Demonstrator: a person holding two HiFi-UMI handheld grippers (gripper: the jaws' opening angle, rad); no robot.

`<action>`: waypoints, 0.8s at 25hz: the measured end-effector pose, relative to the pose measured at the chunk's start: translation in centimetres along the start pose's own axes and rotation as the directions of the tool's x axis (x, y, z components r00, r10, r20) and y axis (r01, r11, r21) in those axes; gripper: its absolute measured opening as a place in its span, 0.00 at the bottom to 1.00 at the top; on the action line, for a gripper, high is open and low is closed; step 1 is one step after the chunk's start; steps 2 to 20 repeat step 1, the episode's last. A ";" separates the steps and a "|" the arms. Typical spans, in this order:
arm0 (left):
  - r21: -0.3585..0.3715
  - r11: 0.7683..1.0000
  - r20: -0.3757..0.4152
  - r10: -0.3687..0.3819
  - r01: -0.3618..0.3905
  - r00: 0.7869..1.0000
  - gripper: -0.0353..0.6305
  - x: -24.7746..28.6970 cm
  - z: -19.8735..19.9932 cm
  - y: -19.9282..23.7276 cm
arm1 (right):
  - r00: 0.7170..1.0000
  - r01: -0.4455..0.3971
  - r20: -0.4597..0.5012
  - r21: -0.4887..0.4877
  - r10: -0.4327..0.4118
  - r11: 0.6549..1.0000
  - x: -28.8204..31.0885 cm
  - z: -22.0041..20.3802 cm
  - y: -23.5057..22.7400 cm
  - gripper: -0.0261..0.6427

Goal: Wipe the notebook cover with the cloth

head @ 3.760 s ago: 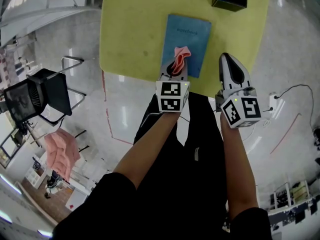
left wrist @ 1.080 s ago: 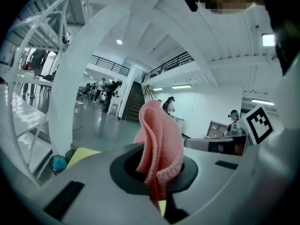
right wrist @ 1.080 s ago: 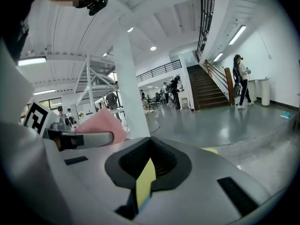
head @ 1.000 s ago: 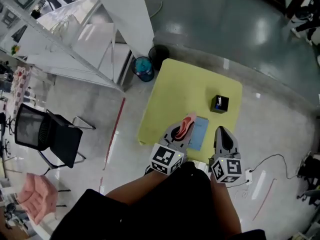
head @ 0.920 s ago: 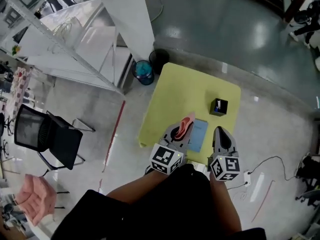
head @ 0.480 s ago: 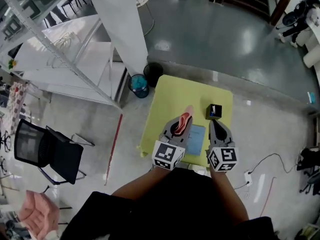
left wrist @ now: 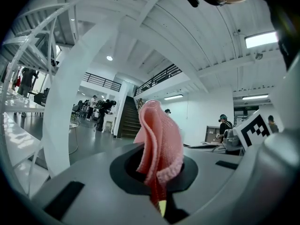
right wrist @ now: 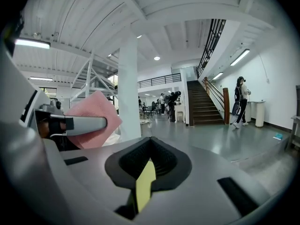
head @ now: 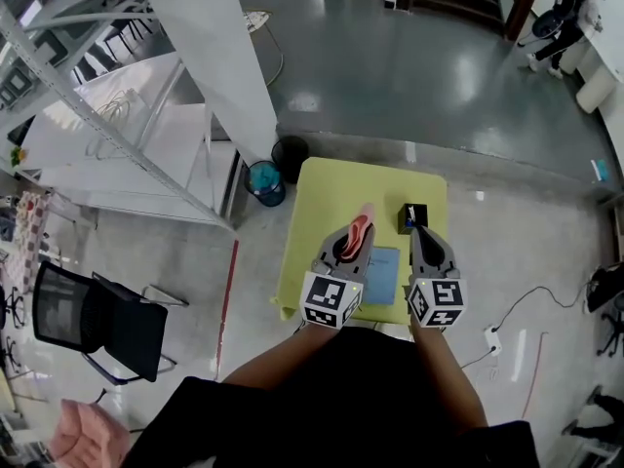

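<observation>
This is a big hall with a shiny gray floor, a white pillar [head: 210,57] and stairs [right wrist: 206,102] at the far end. A yellow table [head: 331,203] stands in the middle of the floor.

The blue notebook [head: 383,275] lies flat on the table, close to the edge nearest the person. In the head view it shows between the two grippers.

The pink cloth [head: 362,227] is in the left gripper [head: 349,247]. In the left gripper view its jaws are squeezed tight on the cloth [left wrist: 161,149], which stands up out of the left gripper [left wrist: 157,182] in a soft fold. That view looks out across the hall.

The right gripper [head: 421,234] is just beside the left one. In the right gripper view its jaws are almost together, with only a thin slit between them. A bit of yellow shows through the slit, and nothing sits in the right gripper [right wrist: 147,172]. That view also shows the cloth [right wrist: 93,116] off to the side.

A small black box [head: 409,218] sits on the table past the notebook. A blue bin [head: 265,178] and a black bin [head: 290,152] stand on the floor by the far corner of the table. A black chair [head: 88,315] stands well apart from it.
</observation>
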State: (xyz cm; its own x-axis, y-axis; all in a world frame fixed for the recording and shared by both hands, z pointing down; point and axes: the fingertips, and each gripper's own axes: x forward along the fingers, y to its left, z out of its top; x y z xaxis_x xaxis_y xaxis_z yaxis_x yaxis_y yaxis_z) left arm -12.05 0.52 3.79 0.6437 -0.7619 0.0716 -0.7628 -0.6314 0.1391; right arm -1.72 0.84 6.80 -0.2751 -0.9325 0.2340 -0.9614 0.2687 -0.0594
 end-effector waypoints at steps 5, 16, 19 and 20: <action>-0.001 1.000 0.005 0.005 -0.005 1.000 0.09 0.1 0.0 0.0 | 1.000 0.001 0.001 -0.001 -0.001 1.000 -0.1 -0.1 0.0 0.08; -0.001 1.000 0.005 0.005 -0.005 1.000 0.09 0.1 0.0 0.0 | 1.000 0.001 0.001 -0.001 -0.001 1.000 -0.1 -0.1 0.0 0.08; -0.001 1.000 0.005 0.005 -0.005 1.000 0.09 0.1 0.0 0.0 | 1.000 0.001 0.001 -0.001 -0.001 1.000 -0.1 -0.1 0.0 0.08; -0.001 1.000 0.005 0.005 -0.005 1.000 0.09 0.1 0.0 0.0 | 1.000 0.001 0.001 -0.001 -0.001 1.000 -0.1 -0.1 0.0 0.08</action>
